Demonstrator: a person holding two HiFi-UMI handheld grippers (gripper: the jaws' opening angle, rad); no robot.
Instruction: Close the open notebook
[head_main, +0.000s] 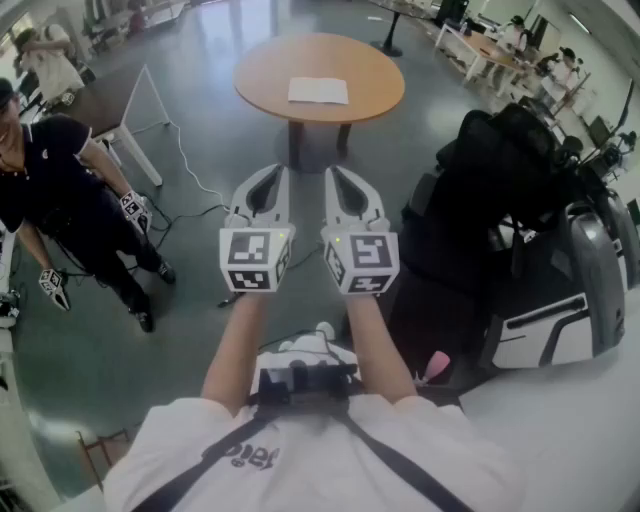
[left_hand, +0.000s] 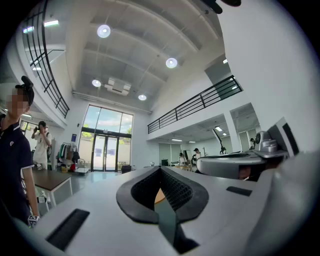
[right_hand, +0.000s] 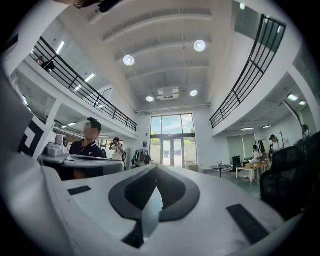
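Well, both pairs of jaws are pressed together with nothing between them. In the left gripper view the left gripper (left_hand: 161, 172) shows its dark pads meeting at the tips, and only a sliver of the wooden table shows through the hollow behind them. The right gripper view shows the right gripper (right_hand: 156, 172) clenched the same way, empty, with the hall beyond it.

In the head view the two grippers sit side by side and level, the left gripper (head_main: 262, 195) just beside the right gripper (head_main: 352, 195). Both point forward over bare floor, and the person's forearms stretch out behind the marker cubes.

Ahead of them, well apart from both grippers, stands the round table (head_main: 265, 75). The notebook (head_main: 318, 90) lies flat near its middle, white pages up. It appears open, though it is too small to make out the fold.

A bystander (head_main: 60, 180) stands off to the left, and a bulky black chair (head_main: 500, 190) stands at the right.

As I judge it, nothing of the task is done yet. The approach to the table, getting a jaw under one cover and folding it over all remain.
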